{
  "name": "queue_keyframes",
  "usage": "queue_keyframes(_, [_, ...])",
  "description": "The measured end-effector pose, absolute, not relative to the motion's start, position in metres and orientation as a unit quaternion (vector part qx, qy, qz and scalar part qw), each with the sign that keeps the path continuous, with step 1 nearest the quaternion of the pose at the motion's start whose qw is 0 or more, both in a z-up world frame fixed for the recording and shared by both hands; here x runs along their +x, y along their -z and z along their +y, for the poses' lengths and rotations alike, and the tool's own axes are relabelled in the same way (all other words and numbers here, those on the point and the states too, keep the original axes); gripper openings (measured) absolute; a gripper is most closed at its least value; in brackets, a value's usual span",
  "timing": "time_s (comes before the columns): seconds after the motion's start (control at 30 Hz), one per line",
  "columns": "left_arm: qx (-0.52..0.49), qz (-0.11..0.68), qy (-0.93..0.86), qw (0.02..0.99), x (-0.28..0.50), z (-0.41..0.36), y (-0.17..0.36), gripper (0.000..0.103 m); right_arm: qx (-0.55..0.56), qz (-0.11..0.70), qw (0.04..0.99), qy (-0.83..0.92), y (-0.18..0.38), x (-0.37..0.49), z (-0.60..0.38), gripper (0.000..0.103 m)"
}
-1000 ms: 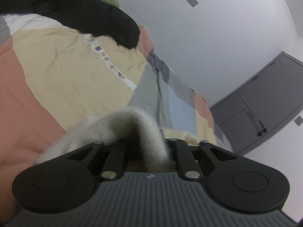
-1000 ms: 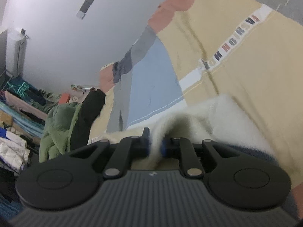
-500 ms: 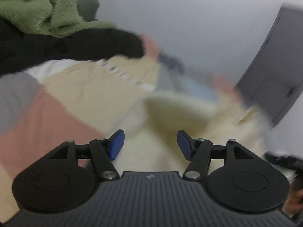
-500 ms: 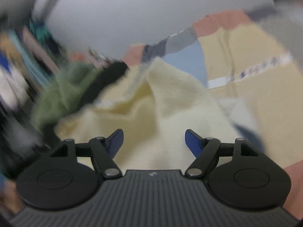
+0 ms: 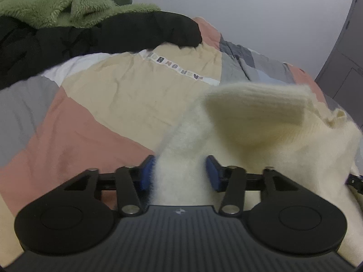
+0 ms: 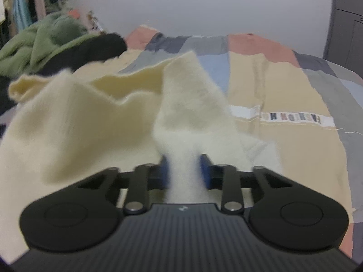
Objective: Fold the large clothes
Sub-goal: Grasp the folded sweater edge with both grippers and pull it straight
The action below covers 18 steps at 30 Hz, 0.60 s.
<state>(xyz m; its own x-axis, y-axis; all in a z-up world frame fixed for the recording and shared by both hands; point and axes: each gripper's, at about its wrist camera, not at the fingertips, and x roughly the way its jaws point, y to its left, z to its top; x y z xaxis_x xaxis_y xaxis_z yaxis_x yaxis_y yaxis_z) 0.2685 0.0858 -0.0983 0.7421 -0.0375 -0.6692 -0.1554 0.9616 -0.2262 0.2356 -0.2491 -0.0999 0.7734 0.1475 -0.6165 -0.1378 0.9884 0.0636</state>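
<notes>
Left gripper (image 5: 179, 172): jaws closing, about half apart, a thick bunch of the cream sweater (image 5: 254, 127) filling the gap; fabric meets both blue pads (image 5: 145, 174), so it has hold of the sweater.
Right gripper (image 6: 185, 171): jaws closing, nearly together, a narrower fuzzy fold of the cream sweater (image 6: 188, 104) pinched between the blue pads (image 6: 205, 172).
Cream sweater, from the left gripper: rises from the jaws and opens into a cupped flap just beyond and to the right of them; a ribbed edge shows at the far right. Motion blur softens its outline.
Cream sweater, from the right gripper: one peak stands up straight ahead of the jaws; the rest spreads left in loose folds, lying on the patchwork bedspread (image 6: 283, 86).
Patchwork bedspread (image 5: 95, 104): under the sweater, panels of tan, salmon, grey and blue, with a white lettered strip (image 5: 179, 68) beyond the sweater.
Black garment (image 5: 113, 36): beyond the sweater, at the bedspread's far left.
Green fleece (image 5: 56, 2): heaped on and behind the black garment.
Wall (image 6: 204, 2): plain, behind the bedspread's far edge.
</notes>
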Motion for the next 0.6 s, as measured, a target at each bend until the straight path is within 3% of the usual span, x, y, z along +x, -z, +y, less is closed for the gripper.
queue_keyframes(0.07, [-0.146,0.343,-0.035,0.927,0.264,0.088,0.094,0.031,0.019,0.314,0.947,-0.066,0.096,0.234,-0.255,0.017])
queue_keyframes(0.23, [-0.218,0.286,-0.025,0.933,0.248,0.106,0.076,0.012,0.076,0.271,0.958,-0.050,0.078,0.224,-0.283,0.014])
queue_keyframes(0.33, [-0.280,0.238,-0.005,0.930,0.238,0.123,0.068,0.010,0.092,0.234,0.967,-0.034,0.068,0.216,-0.300,0.014])
queue_keyframes(0.43, [-0.271,0.236,-0.008,0.933,0.238,0.122,0.063,0.010,0.098,0.224,0.970,0.005,0.066,0.217,-0.315,0.011])
queue_keyframes(0.6, [-0.262,0.247,-0.035,0.932,0.243,0.121,0.072,0.010,0.133,0.267,0.954,0.030,0.090,0.233,-0.333,0.011])
